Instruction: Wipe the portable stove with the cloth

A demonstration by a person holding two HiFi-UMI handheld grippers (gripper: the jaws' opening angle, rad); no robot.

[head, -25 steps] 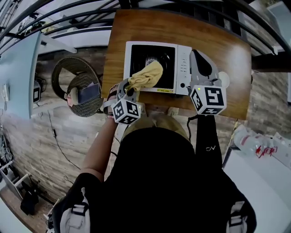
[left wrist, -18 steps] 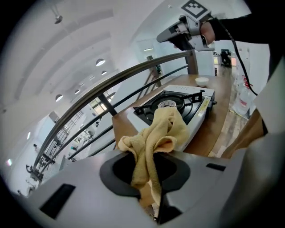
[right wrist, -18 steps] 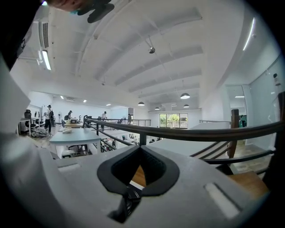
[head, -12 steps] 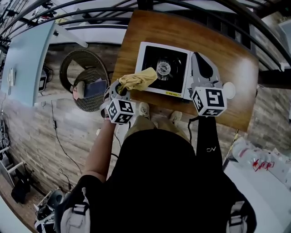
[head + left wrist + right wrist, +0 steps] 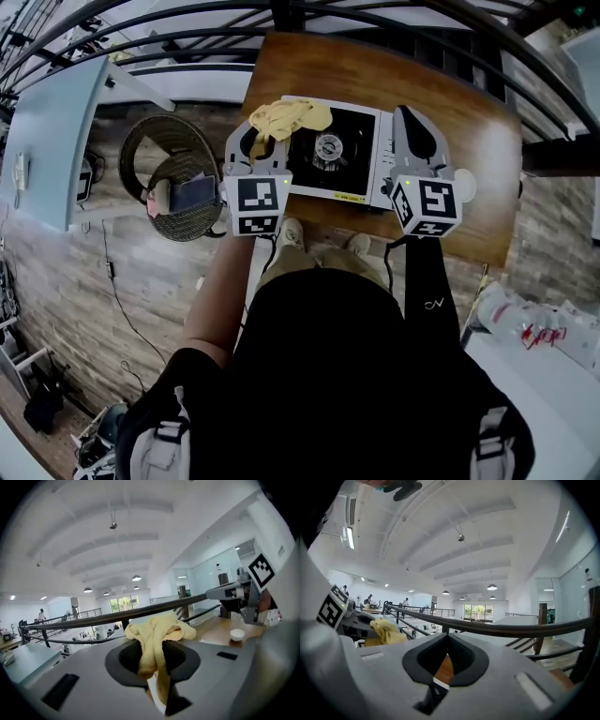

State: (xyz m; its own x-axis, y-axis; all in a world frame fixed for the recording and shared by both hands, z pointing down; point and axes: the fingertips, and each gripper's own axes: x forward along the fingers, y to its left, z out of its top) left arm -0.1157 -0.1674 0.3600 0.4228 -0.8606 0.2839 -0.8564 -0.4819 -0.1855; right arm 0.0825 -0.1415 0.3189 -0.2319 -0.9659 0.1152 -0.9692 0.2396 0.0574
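While the portable stove (image 5: pixel 359 128) sits on the wooden bench (image 5: pixel 459 98), the left hand-held gripper (image 5: pixel 259 142) clamps the yellow cloth (image 5: pixel 286 115) over its far-left corner; the right hand-held gripper (image 5: pixel 413 138), jaws together and empty, lies by its right edge.

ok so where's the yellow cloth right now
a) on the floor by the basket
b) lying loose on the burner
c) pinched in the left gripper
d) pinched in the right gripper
c: the left gripper view shows the yellow cloth clamped between the jaws of the left gripper, bunched over the far left corner of the portable stove, while the right gripper is shut on nothing.
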